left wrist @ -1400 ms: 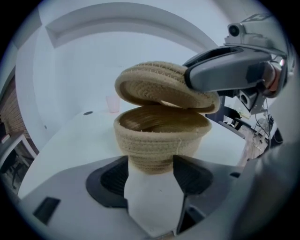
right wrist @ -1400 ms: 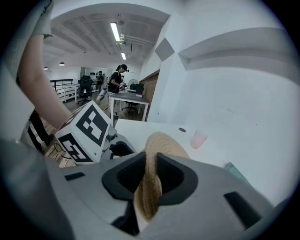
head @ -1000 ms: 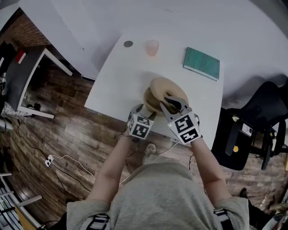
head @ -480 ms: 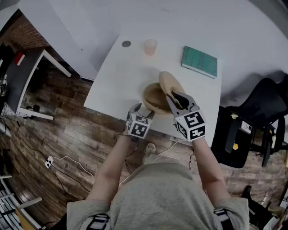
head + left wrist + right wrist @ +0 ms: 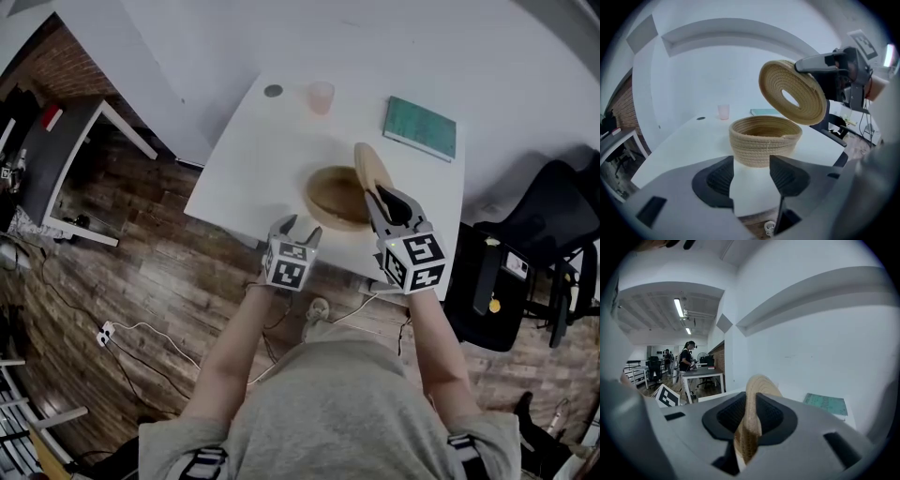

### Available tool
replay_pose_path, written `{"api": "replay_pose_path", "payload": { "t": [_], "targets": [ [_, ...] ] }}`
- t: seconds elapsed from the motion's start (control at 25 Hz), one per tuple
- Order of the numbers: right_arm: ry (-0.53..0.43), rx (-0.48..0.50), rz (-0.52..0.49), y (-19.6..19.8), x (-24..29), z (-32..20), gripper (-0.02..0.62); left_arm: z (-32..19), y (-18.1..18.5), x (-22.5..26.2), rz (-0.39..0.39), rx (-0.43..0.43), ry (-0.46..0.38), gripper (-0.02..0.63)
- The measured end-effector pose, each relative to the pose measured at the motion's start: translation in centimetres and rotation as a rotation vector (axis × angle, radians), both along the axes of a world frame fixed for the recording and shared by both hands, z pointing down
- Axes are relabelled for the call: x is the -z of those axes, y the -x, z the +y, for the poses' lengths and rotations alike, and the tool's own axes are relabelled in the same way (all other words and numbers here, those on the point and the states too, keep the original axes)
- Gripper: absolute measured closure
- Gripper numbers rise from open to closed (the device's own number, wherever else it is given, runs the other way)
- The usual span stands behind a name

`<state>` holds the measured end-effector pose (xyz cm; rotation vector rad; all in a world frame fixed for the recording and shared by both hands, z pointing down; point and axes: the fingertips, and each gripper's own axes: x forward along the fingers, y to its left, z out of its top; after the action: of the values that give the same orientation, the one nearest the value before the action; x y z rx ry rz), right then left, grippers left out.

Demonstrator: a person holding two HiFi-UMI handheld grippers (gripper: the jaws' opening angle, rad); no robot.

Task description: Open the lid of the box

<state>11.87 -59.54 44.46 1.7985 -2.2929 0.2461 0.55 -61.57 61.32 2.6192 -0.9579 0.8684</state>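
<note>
The box is a round woven rope basket that stands open on the white table. Its flat woven lid hangs tilted on edge above the basket's right rim. My right gripper is shut on the lid's edge, with both pads pressed against it. At the table's near edge, short of the basket, my left gripper is open. Its jaws have just been closing a little, with nothing between them.
A green book lies at the table's far right. A pink cup and a dark round disc sit at the far edge. A black chair stands to the right. People stand by desks in the background.
The lid has come up off the basket and swung to the right onto its edge in the right gripper. The left gripper has drawn back slightly from the basket.
</note>
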Motion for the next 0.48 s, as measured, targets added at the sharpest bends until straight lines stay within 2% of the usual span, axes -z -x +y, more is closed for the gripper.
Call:
{"api": "replay_pose_path", "payload": {
  "t": [0.2, 0.48],
  "targets": [
    [-0.023, -0.030, -0.030, 0.5, 0.8, 2.6, 0.523, 1.0, 1.8, 2.2, 0.058, 0.063, -0.051, 0.439],
    [-0.049, -0.041, -0.054, 1.8, 1.4, 7.6, 0.522, 5.0, 3.7, 4.9, 0.121, 0.137, -0.089, 0.529]
  ]
}}
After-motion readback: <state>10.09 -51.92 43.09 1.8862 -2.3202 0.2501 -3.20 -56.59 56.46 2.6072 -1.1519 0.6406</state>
